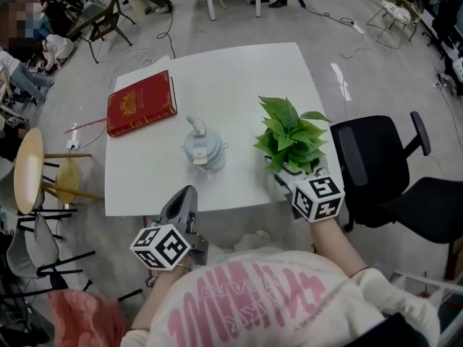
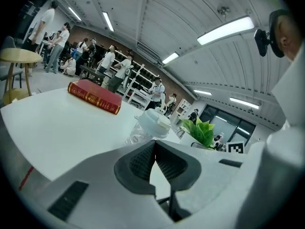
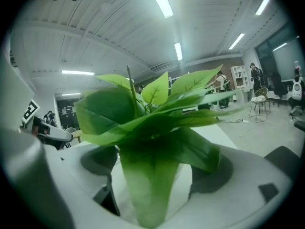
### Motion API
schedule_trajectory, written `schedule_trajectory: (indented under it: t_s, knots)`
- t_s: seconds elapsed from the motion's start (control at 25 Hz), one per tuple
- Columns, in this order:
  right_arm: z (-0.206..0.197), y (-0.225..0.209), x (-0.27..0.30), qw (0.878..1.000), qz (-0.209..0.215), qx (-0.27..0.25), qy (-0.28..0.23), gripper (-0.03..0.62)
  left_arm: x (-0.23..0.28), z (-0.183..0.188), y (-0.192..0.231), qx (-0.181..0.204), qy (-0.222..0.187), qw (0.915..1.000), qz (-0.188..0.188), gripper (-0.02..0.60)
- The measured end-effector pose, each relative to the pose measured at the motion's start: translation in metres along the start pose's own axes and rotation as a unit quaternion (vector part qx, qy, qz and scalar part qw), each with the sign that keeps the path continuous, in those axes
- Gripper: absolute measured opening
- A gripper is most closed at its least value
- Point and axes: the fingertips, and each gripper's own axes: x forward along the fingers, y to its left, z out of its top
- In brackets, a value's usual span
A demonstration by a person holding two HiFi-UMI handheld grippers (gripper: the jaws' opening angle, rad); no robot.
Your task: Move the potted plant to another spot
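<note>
A: What lies at the left of the worktop [image 1: 239, 71]?

B: A red book [image 1: 142, 103], in the upper left part of the white top. Right of it, near the middle, stands a small clear bottle [image 1: 203, 149] with a white cap.

A: And the left gripper [image 1: 186, 194]?

B: It is at the lower edge of the worktop, below the bottle and apart from it. In the left gripper view its fingers [image 2: 143, 160] are closed together, the tips touching, with nothing between them.

A: Where is the potted plant [image 1: 291, 137]?

B: At the right side of the worktop, near the lower right corner, upright. Whether the pot rests on the top or is lifted, I cannot tell.

A: Does the right gripper [image 1: 293, 173] hold it?

B: Yes. In the right gripper view the fingers [image 3: 97, 159] stand on both sides of the white pot and press on it. The green leaves cover much of that view.

A: And further right?

B: A black chair [image 1: 376, 157], just beside the worktop.
</note>
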Motion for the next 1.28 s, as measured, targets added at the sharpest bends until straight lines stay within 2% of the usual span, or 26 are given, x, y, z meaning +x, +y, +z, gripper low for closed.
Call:
schedule_trajectory:
  t_s: [0.24, 0.48, 0.6, 0.76, 0.92, 1.28]
  knots:
    - [0.048, 0.013, -0.013, 0.998, -0.009, 0.012, -0.059, 0.477, -0.008, 0.029, 0.012, 0.0, -0.026, 0.9994, -0.021, 0.003]
    - [0.092, 0.053, -0.009, 0.995, -0.007, 0.014, -0.103, 0.477, -0.018, 0.06, 0.038, -0.002, -0.035, 0.9985, -0.041, 0.003]
    - [0.111, 0.085, -0.001, 0.993, 0.006, 0.003, -0.12, 0.477, -0.023, 0.082, 0.053, 0.004, -0.038, 0.9977, -0.055, 0.003]
    - [0.15, 0.14, 0.017, 0.988, 0.022, -0.043, -0.147, 0.477, -0.036, 0.124, 0.079, 0.009, -0.057, 0.9961, -0.067, 0.003]
    - [0.178, 0.183, 0.032, 0.982, 0.052, -0.053, -0.172, 0.477, -0.048, 0.147, 0.104, 0.006, -0.076, 0.9947, -0.068, 0.003]
    - [0.179, 0.295, 0.107, 0.978, 0.123, -0.073, -0.154, 0.477, -0.083, 0.196, 0.184, -0.003, -0.108, 0.9928, -0.052, 0.003]
